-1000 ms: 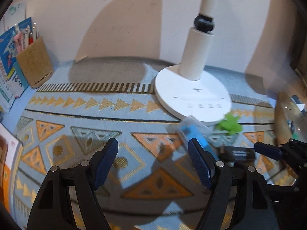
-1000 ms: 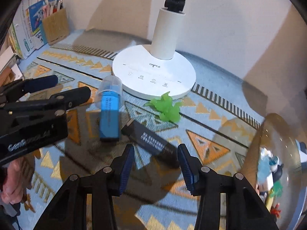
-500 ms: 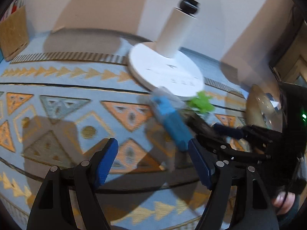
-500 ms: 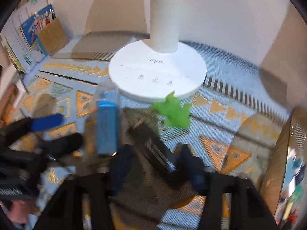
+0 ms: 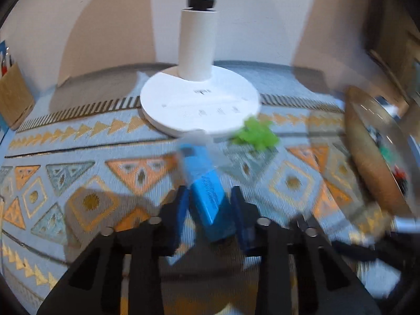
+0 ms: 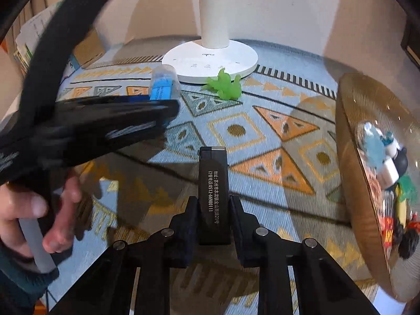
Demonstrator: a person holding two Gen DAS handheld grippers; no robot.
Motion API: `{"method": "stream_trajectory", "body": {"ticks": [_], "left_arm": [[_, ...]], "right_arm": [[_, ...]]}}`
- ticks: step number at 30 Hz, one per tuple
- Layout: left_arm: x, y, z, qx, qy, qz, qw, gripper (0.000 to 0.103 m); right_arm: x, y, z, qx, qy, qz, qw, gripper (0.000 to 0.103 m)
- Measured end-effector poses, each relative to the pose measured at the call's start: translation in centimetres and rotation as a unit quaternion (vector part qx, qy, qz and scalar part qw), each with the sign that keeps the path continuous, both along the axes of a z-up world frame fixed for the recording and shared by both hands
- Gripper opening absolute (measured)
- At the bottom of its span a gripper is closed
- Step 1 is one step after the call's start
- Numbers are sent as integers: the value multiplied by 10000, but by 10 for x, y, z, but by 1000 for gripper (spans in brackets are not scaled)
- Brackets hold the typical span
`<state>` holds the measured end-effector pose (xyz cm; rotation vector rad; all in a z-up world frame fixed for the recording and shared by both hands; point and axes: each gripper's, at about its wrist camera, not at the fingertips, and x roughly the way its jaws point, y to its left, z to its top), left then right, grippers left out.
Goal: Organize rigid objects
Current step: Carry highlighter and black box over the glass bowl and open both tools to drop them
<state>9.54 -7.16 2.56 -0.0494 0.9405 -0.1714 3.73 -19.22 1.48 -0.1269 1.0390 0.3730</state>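
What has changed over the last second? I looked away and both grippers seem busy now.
Both grippers closed on things they earlier only hovered over, open. The left gripper now clamps the blue clear-capped block; the right gripper clamps the black printed block, now lined up along its fingers. The green toy, lamp base and bowl stayed put.

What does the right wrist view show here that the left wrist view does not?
Only the right wrist view shows the right gripper shut on the black rectangular lighter, and the person's hand. Only the left wrist view shows the left gripper from behind, shut on the blue lighter with a clear cap. Both show the white round lamp base, green plastic toy and glass bowl.
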Motion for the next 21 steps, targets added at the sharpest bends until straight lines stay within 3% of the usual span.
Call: {"method": "stream_trajectory", "body": {"ticks": [2,4,8,12,14,17,19,21], "left_arm": [[-25,9,0,-310,172,-276,9990,15],[-47,13,-1,-526,266,-475,9971,14],[-95,25,-5,-509,339,-718,9955,14],[-116,21,-3,-367,304,-902,9948,15],[-114,18,-3,-182,197,-702,9972,34],[-102,14,-1,-239,51,-556,9982,39],[-90,6,-3,35,-2,-444,9990,42],[-79,-6,-10,545,4,-433,9976,41]], "right_arm": [[-11,-7,1,193,58,25,9998,24],[-25,-10,0,294,119,42,9995,24],[-58,-11,-2,160,42,114,9998,24],[-78,-15,-5,83,26,164,9998,24],[-79,-16,-6,83,35,119,9999,24],[-72,-20,-5,340,152,30,9993,35],[-69,-17,-8,183,-51,47,9998,64],[-69,-9,-11,-165,-281,90,9994,64]]}}
